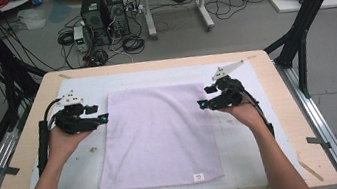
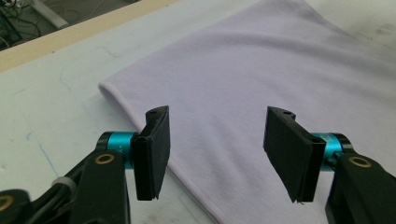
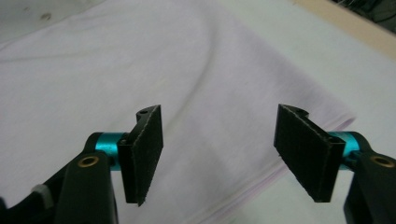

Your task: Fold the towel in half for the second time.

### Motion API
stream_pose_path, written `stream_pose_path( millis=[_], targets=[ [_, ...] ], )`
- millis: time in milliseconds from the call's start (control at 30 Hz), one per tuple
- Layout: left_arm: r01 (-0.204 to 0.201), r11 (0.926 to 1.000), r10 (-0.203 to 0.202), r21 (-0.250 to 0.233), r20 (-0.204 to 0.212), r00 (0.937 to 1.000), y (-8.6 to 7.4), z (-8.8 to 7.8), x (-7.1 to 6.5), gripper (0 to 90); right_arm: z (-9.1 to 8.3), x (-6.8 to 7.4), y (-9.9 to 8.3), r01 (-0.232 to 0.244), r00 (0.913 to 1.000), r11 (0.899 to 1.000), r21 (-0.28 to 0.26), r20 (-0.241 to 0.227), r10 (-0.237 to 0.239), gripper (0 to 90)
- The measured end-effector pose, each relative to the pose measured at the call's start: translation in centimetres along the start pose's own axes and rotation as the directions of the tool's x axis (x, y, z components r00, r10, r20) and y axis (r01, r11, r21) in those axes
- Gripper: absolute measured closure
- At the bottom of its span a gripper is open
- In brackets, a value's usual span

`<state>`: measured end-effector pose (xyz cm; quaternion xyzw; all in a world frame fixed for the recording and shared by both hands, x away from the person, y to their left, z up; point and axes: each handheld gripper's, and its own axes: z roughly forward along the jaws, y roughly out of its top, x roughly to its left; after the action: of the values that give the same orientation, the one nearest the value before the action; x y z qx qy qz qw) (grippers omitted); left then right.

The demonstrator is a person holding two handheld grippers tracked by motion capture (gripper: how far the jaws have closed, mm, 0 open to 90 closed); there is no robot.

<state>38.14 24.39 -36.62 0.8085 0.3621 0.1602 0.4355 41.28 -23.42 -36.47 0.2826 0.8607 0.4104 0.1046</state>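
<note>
A pale lilac towel [image 1: 157, 136] lies flat on the white mat, folded, with a small white label near its front edge. My left gripper [image 1: 103, 119] hovers at the towel's left edge, near the far corner, open with nothing between its pads. In the left gripper view the towel [image 2: 261, 79] spreads under and beyond the left gripper [image 2: 217, 151]. My right gripper [image 1: 202, 104] hangs over the towel's right edge, also open and empty. The right gripper view has the towel [image 3: 116, 79] and its layered edge beneath the right gripper [image 3: 219, 154].
The white mat [image 1: 79, 168] covers a wooden table [image 1: 292, 121] with black frame posts at both sides. Beyond the far edge, computer towers [image 1: 104, 15] and cables sit on the floor.
</note>
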Motion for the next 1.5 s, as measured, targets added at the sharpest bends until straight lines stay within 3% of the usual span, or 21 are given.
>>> stream_pose_path(
  millis=[133,200,267,333,433,533,667,767,833,900,967,1033,1100,1200,1333,1500],
  targets=[
    [0.027,0.9992,-0.026,0.031,-0.024,0.9994,0.2,1.7,1.7,42.2,1.0,-1.8,0.9,-0.016,0.9993,1.000,0.017,0.035,0.015,34.0],
    [0.047,0.9988,-0.046,0.017,-0.030,0.9985,0.0,2.3,2.2,43.8,1.5,-2.8,0.8,-0.044,0.9975,0.999,0.013,0.055,0.043,34.4],
    [0.056,0.9970,-0.054,0.054,-0.028,0.9981,-0.5,3.5,2.7,44.5,2.0,-3.5,0.5,-0.075,0.9954,0.997,0.006,0.061,0.074,34.9],
    [0.050,0.9935,-0.047,0.102,-0.037,0.9982,-1.0,4.6,3.0,44.4,2.7,-4.0,0.1,-0.080,0.9926,0.996,0.040,0.094,0.076,35.8],
    [0.084,0.9923,-0.079,0.092,-0.059,0.9951,-1.4,5.5,3.6,45.2,3.9,-4.3,-0.4,-0.091,0.9901,0.994,0.060,0.113,0.084,38.0],
    [0.138,0.9885,-0.134,0.061,-0.076,0.9881,-1.8,6.1,4.4,51.3,5.1,-4.4,-0.8,-0.095,0.9879,0.992,0.080,0.130,0.084,38.4],
    [0.204,0.9779,-0.197,0.047,-0.116,0.9735,-2.2,6.5,5.2,53.5,6.4,-4.5,-1.7,-0.093,0.9827,0.990,0.105,0.170,0.074,38.7],
    [0.222,0.9741,-0.214,0.042,-0.145,0.9661,-2.4,6.8,5.5,52.9,7.0,-5.0,-2.4,-0.120,0.9757,0.985,0.121,0.198,0.094,38.6],
    [0.239,0.9701,-0.230,0.046,-0.143,0.9626,-2.5,7.1,5.7,52.1,7.2,-5.3,-2.6,-0.127,0.9744,0.984,0.125,0.201,0.101,38.6],
    [0.242,0.9685,-0.233,0.061,-0.127,0.9643,-2.7,7.7,5.6,52.2,7.5,-5.4,-2.9,-0.147,0.9754,0.982,0.120,0.183,0.123,37.0],
    [0.211,0.9718,-0.198,0.105,-0.125,0.9722,-3.0,8.6,5.0,53.2,7.6,-5.5,-3.1,-0.168,0.9743,0.979,0.113,0.170,0.148,37.3],
    [0.164,0.9790,-0.143,0.120,-0.167,0.9756,-2.8,8.8,4.4,54.6,7.6,-5.4,-3.1,-0.165,0.9747,0.979,0.116,0.171,0.144,42.1],
    [0.144,0.9813,-0.121,0.128,-0.173,0.9775,-2.7,8.8,4.2,56.8,7.6,-5.2,-2.9,-0.160,0.9778,0.980,0.122,0.156,0.140,49.6],
    [0.097,0.9860,-0.076,0.136,-0.147,0.9861,-2.5,9.0,3.5,73.4,7.5,-5.2,-3.2,-0.179,0.9773,0.978,0.105,0.134,0.165,54.9],
    [0.137,0.9831,-0.123,0.121,-0.118,0.9854,-2.7,9.0,3.8,79.4,7.4,-5.3,-3.4,-0.188,0.9779,0.978,0.090,0.109,0.178,61.5],
    [0.159,0.9809,-0.147,0.112,-0.105,0.9835,-2.7,8.9,4.0,82.2,7.4,-5.6,-3.6,-0.212,0.9769,0.974,0.078,0.045,0.209,79.7]
  ],
)
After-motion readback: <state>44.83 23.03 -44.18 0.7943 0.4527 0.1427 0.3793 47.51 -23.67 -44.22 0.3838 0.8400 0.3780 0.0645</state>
